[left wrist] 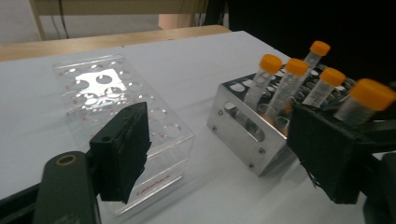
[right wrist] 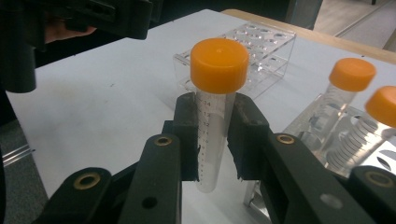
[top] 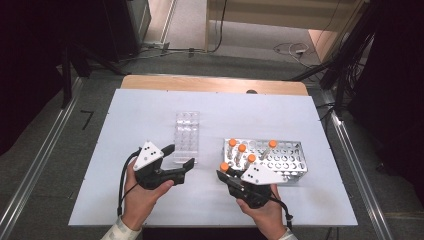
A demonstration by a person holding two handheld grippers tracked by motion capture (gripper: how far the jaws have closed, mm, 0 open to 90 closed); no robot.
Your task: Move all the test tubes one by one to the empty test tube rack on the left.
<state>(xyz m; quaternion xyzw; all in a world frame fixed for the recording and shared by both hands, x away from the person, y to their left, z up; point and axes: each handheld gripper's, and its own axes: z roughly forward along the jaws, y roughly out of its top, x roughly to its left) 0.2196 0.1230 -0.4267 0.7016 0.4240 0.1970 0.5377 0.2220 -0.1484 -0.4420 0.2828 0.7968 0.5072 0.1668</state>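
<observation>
Right tongs (right wrist: 212,140): one pair, clamped on one clear graduated tube with an orange cap (right wrist: 218,65). The pads press the tube's upper barrel from both sides, just below the cap; the tube stands upright between them. In the high view these tongs (top: 223,175) sit just in front of the near left corner of the metal rack, with the held tube's cap (top: 224,166) just off that corner.

Left tongs (left wrist: 219,154): one pair, jaws apart, nothing between the pads. In the high view they (top: 179,159) hover at the near end of the clear plastic rack, pointing toward the right hand's tongs. In the left gripper view one pad overlaps the clear rack's near end, the other overlaps the held tube; whether either touches cannot be told.

Tubes with orange caps: five in all. One in the right tongs; four standing tilted in the metal rack (top: 290,170), grouped at its left end and middle, caps at (top: 232,142), (top: 242,148), (top: 251,158) and (top: 272,143).

Racks: two. One metal rack with rows of round holes, on the right half of the counter (top: 150,110). One clear plastic rack (top: 186,135), no tubes in it, lying lengthwise just left of the metal rack and apart from it.

Hands: two, one on each pair of tongs, entering from the near edge, left hand (top: 142,197) and right hand (top: 262,215).

Counter: one, white top, wooden strip along the far edge.
</observation>
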